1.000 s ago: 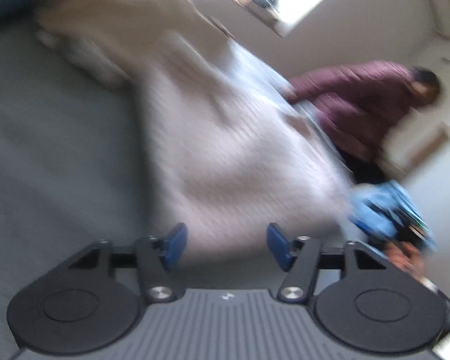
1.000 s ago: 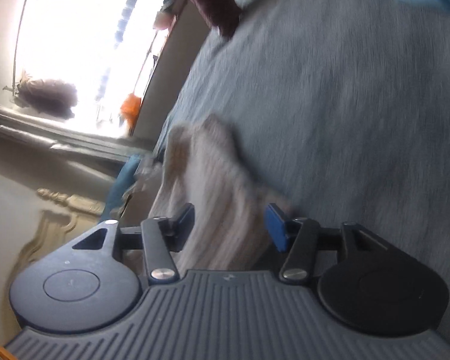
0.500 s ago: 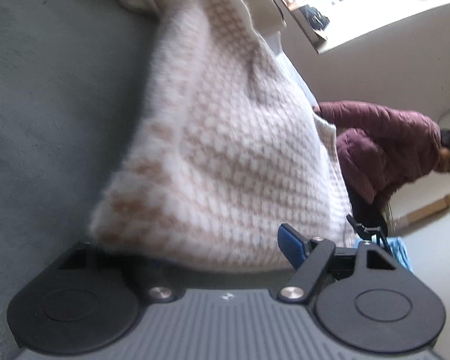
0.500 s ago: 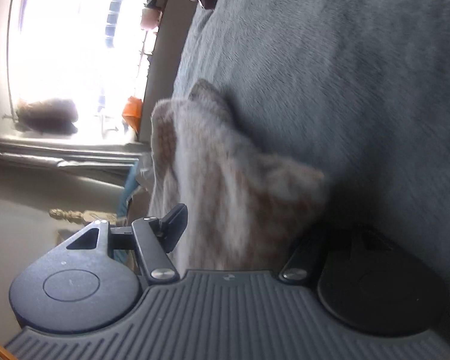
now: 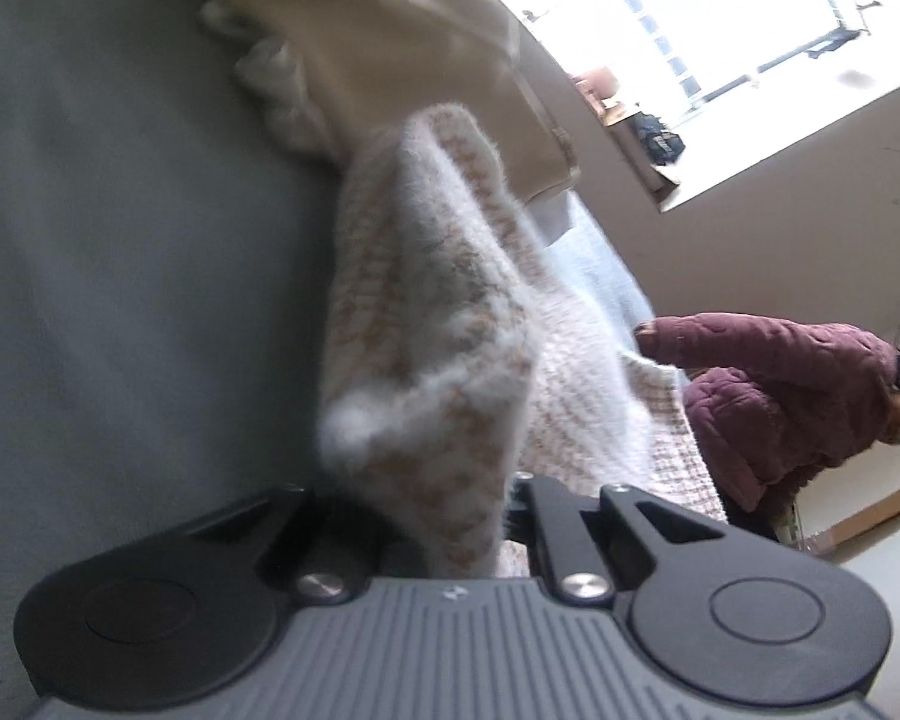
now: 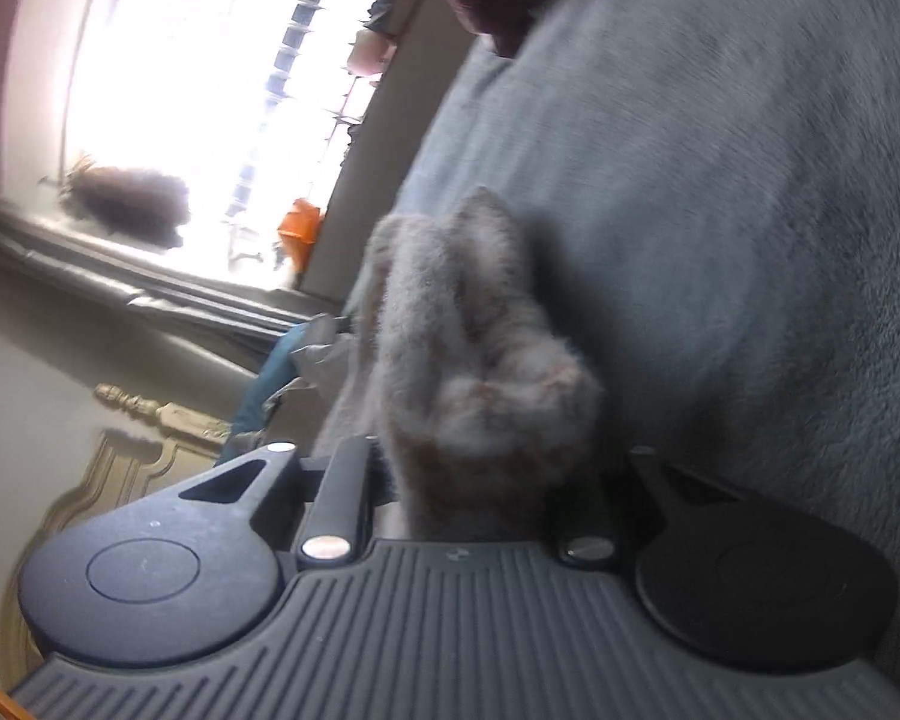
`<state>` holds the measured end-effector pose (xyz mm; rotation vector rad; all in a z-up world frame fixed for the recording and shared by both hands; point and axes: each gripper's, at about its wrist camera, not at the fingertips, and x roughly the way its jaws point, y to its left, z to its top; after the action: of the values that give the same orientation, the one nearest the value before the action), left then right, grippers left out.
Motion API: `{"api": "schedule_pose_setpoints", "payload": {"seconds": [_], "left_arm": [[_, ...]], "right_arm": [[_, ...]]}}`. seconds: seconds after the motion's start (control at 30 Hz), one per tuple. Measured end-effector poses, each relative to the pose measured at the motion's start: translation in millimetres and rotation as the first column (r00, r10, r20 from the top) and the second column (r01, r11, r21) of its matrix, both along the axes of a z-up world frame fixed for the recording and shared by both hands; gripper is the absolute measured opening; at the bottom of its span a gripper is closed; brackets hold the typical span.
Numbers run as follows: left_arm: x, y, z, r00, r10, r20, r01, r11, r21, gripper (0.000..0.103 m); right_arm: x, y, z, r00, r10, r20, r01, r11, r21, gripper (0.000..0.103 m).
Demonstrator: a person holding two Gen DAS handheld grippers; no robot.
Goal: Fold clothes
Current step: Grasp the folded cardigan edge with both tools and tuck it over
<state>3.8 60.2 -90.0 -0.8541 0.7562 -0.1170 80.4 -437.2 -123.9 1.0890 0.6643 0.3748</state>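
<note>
A fuzzy cream-and-tan checked knit sweater (image 5: 426,324) lies on a grey bed cover (image 5: 120,240). One corner of it is bunched up between the jaws of my left gripper (image 5: 444,516), which are closing and pinch the fabric; the pads are hidden under the wool. In the right wrist view another bunch of the same sweater (image 6: 468,348) stands up between the jaws of my right gripper (image 6: 480,480), which are also closing on it. The rest of the sweater stretches away from both grippers over the bed.
A person in a maroon padded jacket (image 5: 780,396) stands at the far side of the bed with a hand on the sweater's edge. Beige cloth (image 5: 390,30) lies beyond the sweater. A bright window (image 6: 210,90) and a blue garment (image 6: 270,372) are to the left.
Both grippers went from open around the sweater's edge to closed on it. The fabric has bunched up and lifted between each pair of jaws. The left view has rolled.
</note>
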Motion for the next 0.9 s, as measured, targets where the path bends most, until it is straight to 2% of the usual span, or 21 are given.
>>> {"api": "schedule_pose_setpoints", "payload": {"seconds": [0.13, 0.37, 0.5, 0.57, 0.6, 0.67, 0.73, 0.8, 0.9], "left_arm": [[-26, 7, 20, 0.999, -0.039, 0.003, 0.039, 0.999, 0.037, 0.01], [-112, 29, 45, 0.984, -0.166, -0.064, 0.173, 0.979, 0.106, 0.01], [-143, 45, 14, 0.963, -0.174, -0.204, 0.189, 0.98, 0.057, 0.016], [-149, 53, -14, 0.945, -0.143, -0.294, 0.155, 0.988, 0.018, 0.031], [-151, 57, -22, 0.941, -0.129, -0.313, 0.134, 0.991, -0.003, 0.034], [-151, 63, -19, 0.945, -0.14, -0.294, 0.146, 0.989, -0.001, 0.035], [-150, 66, -5, 0.949, -0.176, -0.26, 0.196, 0.979, 0.054, 0.035], [-152, 69, 15, 0.948, -0.216, -0.232, 0.252, 0.958, 0.139, 0.038], [-154, 71, 40, 0.946, -0.263, -0.188, 0.309, 0.908, 0.282, 0.044]], "right_arm": [[-34, -3, 18, 0.999, 0.035, 0.021, -0.035, 0.999, 0.002, 0.013], [-132, -11, 31, 0.99, 0.121, -0.075, -0.118, 0.992, 0.051, 0.011], [-198, -9, 23, 0.966, 0.219, -0.14, -0.218, 0.976, 0.024, 0.013], [-213, -3, 10, 0.94, 0.26, -0.219, -0.285, 0.954, -0.095, 0.023], [-217, -1, 3, 0.926, 0.265, -0.268, -0.311, 0.939, -0.147, 0.027], [-220, -7, -5, 0.907, 0.268, -0.324, -0.326, 0.935, -0.141, 0.04], [-216, -18, 1, 0.896, 0.281, -0.344, -0.348, 0.925, -0.15, 0.043], [-221, -35, 16, 0.895, 0.283, -0.344, -0.366, 0.907, -0.206, 0.047], [-221, -61, 47, 0.93, 0.212, -0.299, -0.306, 0.897, -0.317, 0.048]]}}
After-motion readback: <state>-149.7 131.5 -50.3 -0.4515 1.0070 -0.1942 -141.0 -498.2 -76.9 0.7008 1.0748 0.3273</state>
